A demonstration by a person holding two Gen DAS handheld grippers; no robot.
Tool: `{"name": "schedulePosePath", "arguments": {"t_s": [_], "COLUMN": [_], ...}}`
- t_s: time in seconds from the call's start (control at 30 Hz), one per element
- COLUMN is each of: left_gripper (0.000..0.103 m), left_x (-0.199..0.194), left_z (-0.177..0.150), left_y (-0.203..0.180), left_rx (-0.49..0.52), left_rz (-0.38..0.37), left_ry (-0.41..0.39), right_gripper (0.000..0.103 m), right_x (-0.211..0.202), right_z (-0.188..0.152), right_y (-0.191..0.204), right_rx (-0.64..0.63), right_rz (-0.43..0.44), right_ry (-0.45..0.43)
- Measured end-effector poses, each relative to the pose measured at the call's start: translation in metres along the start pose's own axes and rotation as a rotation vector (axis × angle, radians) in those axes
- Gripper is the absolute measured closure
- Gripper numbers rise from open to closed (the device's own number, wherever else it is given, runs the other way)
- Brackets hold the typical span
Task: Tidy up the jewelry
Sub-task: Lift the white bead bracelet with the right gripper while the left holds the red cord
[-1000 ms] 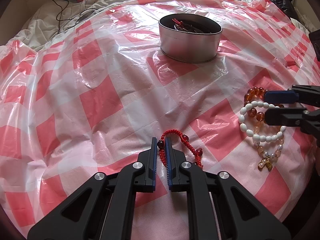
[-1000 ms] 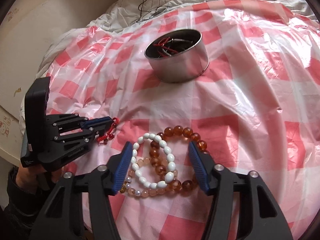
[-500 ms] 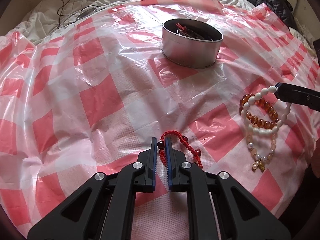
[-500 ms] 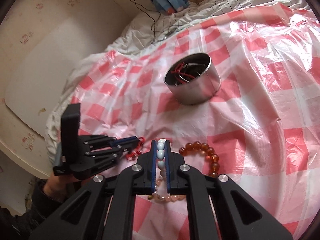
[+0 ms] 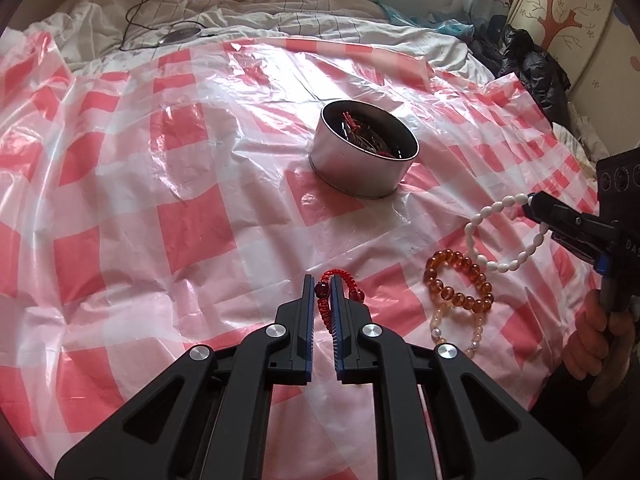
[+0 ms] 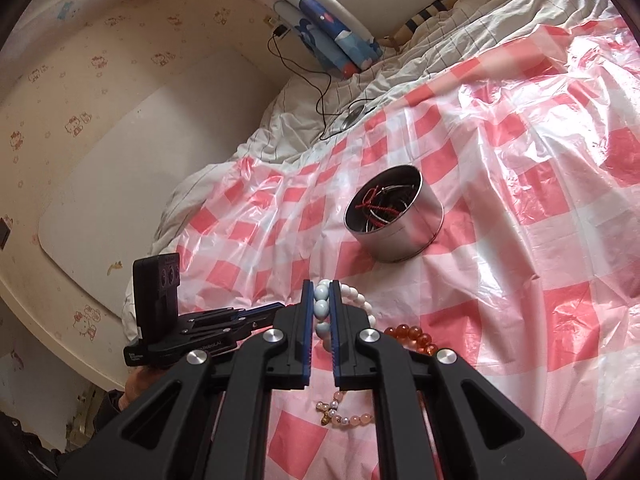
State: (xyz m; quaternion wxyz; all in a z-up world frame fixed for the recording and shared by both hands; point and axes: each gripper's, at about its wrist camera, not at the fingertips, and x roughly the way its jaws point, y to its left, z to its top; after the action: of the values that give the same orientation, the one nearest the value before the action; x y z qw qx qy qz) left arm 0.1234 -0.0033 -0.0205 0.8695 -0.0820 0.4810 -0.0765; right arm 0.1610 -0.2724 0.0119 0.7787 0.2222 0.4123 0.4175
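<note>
- Left tool (image 5: 321, 292) was closed on the red cord bracelet (image 5: 340, 280), pinching it near a dark red bead, low over the bed toward its near edge; much of the cord's loop hung beyond the tips, and I could not tell whether any of it touched the checked plastic sheet (image 5: 192, 232).
- Metal tin (image 5: 363, 155) stood near the middle of the sheet, well beyond both tools, with red cords and thin bangles already inside it.
- Amber bead bracelet (image 5: 460, 280) lay flat to the right of the left tool, touching the pale pink bead bracelet (image 5: 456, 332) nearer the edge; neither was held.
- Right tool (image 6: 321, 308) was clamped shut on the white bead bracelet (image 6: 322, 306), several beads caught between the pads, with the loop lifted clear of the sheet, as the left wrist view showed (image 5: 504, 232).
- Judged from this, the step in hand was carrying both held bracelets to the tin. Doing it well would mean keeping both grips firm until each loop hung over the opening, raising the dangling parts above the rim so nothing snagged it, and releasing one tool at a time.
- Risk, as I judged it: round beads could roll out of a loosened pinch, and the slack sheet could shift under the tin if the rim were bumped.
</note>
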Motion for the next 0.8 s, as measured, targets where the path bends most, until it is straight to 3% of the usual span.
{"name": "schedulePosePath", "arguments": {"t_s": [0.33, 0.8], "left_gripper": [0.096, 0.096], "left_x": [0.005, 0.015], "left_z": [0.011, 0.02], "left_y": [-0.045, -0.083], "left_rx": [0.117, 0.194], "left_rz": [0.093, 0.106], "left_ry": [-0.04, -0.048], "right_gripper": [0.095, 0.095], "right_x": [-0.013, -0.017], "right_z": [0.006, 0.009], "right_y": [-0.011, -0.031], "right_rx": [0.059, 0.142], "right_rz": [0.042, 0.051], "right_ry": [-0.08, -0.111]}}
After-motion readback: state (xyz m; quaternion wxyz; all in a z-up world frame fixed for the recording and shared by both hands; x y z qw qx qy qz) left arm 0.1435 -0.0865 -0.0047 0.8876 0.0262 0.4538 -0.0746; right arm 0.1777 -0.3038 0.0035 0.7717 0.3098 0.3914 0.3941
